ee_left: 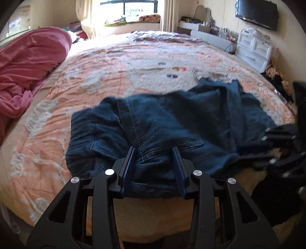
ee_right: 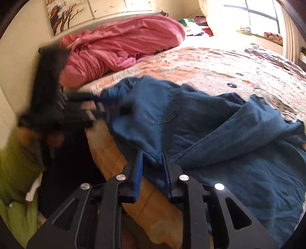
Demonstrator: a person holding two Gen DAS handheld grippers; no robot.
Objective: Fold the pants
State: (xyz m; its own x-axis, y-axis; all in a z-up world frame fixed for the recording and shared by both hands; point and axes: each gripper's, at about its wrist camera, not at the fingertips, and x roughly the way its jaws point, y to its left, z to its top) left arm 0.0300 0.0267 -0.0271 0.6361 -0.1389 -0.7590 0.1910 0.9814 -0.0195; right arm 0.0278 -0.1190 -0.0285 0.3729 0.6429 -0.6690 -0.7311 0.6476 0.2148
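Dark blue denim pants (ee_left: 172, 122) lie crumpled near the bed's front edge, also in the right wrist view (ee_right: 220, 134). My left gripper (ee_left: 154, 151) has its fingers apart with the waist end of the pants between them. My right gripper (ee_right: 152, 156) has its blue pads narrowly apart with a fold of the pants' edge between them, at the bed's edge. The right gripper also shows blurred at the right of the left wrist view (ee_left: 275, 145), and the left gripper blurred in the right wrist view (ee_right: 99, 103).
The bed (ee_left: 95, 80) has a peach and white patterned quilt. A pink duvet (ee_left: 28, 65) is heaped at its left side. White drawers (ee_left: 254, 49) and a wall TV (ee_left: 258, 13) stand at the right. Green cloth (ee_right: 17, 182) lies beside the bed.
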